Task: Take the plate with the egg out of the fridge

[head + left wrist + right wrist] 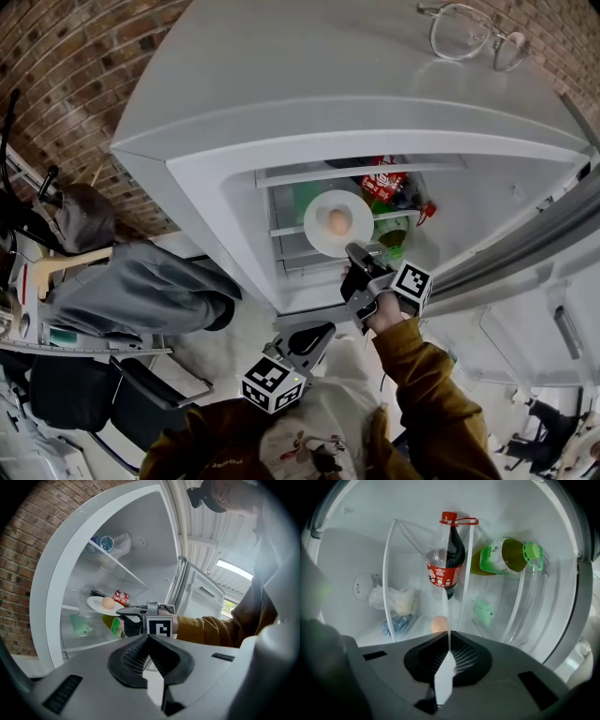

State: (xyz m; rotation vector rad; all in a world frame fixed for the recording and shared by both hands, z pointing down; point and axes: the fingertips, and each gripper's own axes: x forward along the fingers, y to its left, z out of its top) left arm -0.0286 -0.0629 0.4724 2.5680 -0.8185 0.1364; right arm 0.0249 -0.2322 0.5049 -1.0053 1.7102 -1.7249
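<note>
Lower centre: a person wearing a mustard-brown sleeve [427,375] and a pale printed top [314,429]. The left gripper [314,335] and right gripper [356,253] are grey with black ribbed pads [131,656]. Each carries a white cube [274,382] with black square markers.

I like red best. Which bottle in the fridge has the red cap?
The dark cola bottle with the red label. The other bottle is yellowish, with a green cap and label.

No legible text, cola bottle [445,569] label print too small
</note>
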